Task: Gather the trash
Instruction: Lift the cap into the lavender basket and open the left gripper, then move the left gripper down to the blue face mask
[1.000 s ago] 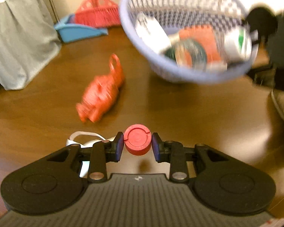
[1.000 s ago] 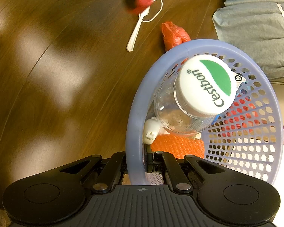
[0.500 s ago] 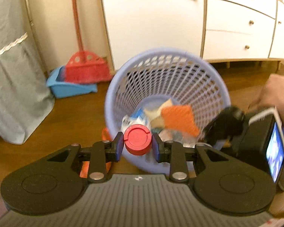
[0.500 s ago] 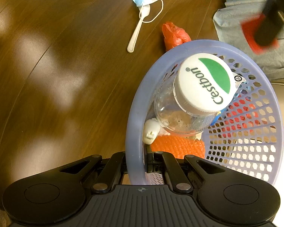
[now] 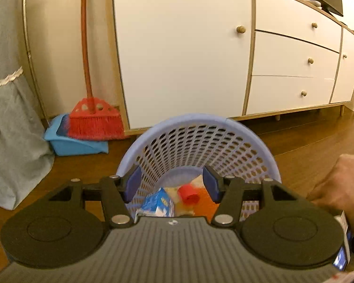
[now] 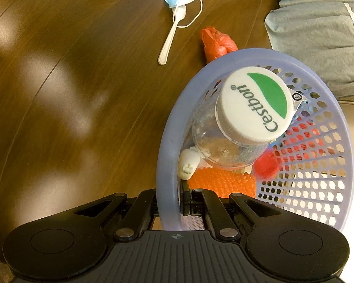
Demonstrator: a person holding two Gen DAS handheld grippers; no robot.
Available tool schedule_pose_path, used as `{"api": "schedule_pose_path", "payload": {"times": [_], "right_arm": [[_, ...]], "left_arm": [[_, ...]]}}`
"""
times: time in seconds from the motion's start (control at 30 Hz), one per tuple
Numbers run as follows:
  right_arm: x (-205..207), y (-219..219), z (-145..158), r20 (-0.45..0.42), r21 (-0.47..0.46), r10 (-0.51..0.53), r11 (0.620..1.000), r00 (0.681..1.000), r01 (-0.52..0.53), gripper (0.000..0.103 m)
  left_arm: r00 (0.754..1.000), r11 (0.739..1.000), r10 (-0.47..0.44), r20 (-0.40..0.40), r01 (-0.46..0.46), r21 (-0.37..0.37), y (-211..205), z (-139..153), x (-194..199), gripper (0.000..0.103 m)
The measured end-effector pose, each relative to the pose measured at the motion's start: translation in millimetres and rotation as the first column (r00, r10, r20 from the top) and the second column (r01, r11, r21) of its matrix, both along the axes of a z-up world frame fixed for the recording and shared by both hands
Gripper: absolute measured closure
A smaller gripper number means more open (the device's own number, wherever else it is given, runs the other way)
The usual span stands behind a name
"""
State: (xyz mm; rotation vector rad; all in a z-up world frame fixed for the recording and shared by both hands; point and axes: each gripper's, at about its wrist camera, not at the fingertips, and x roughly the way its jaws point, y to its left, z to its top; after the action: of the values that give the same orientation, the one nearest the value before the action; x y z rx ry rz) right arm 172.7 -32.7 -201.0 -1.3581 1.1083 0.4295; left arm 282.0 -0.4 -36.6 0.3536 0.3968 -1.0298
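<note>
hidden: your left gripper (image 5: 172,184) body covers the basket (image 5: 259,146) front.
jaws: left spread, empty; right gripper (image 6: 170,202) pinches basket rim.
changed: red cap (image 5: 188,195) now lies inside the basket.

A red bag (image 6: 216,43) lies half hidden behind the basket rim (image 6: 167,141); the red cap (image 6: 265,165) inside shows blurred; a hand (image 5: 337,184) is cut off at the frame's right edge.
</note>
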Motion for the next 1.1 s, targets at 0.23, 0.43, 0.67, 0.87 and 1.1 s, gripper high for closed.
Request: {"api": "schedule_pose_path", "payload": {"times": [0.23, 0.43, 0.67, 0.87, 1.1], "right_arm": [[1, 0, -1, 0.000, 0.003, 0.002, 1.000, 1.000, -0.002, 0.103], [0, -1, 0, 0.000, 0.003, 0.003, 1.000, 1.000, -0.003, 0.103], [-1, -2, 0, 0.001, 0.005, 0.001, 1.000, 1.000, -0.001, 0.103], [0, -2, 2, 0.006, 0.008, -0.005, 1.000, 1.000, 0.005, 0.103], [0, -2, 1, 0.007, 0.007, -0.004, 1.000, 1.000, 0.004, 0.103]], "left_arm": [[0.998, 0.996, 0.068, -0.017, -0.067, 0.051, 23, -19, 10, 0.050], [0.990, 0.986, 0.143, -0.019, -0.141, 0.084, 52, -31, 24, 0.050], [0.964, 0.956, 0.266, -0.021, -0.261, 0.131, 93, -47, 47, 0.049], [0.935, 0.918, 0.354, -0.019, -0.344, 0.199, 137, -73, 56, 0.042], [0.915, 0.887, 0.401, -0.042, -0.376, 0.269, 169, -116, 57, 0.042]]}}
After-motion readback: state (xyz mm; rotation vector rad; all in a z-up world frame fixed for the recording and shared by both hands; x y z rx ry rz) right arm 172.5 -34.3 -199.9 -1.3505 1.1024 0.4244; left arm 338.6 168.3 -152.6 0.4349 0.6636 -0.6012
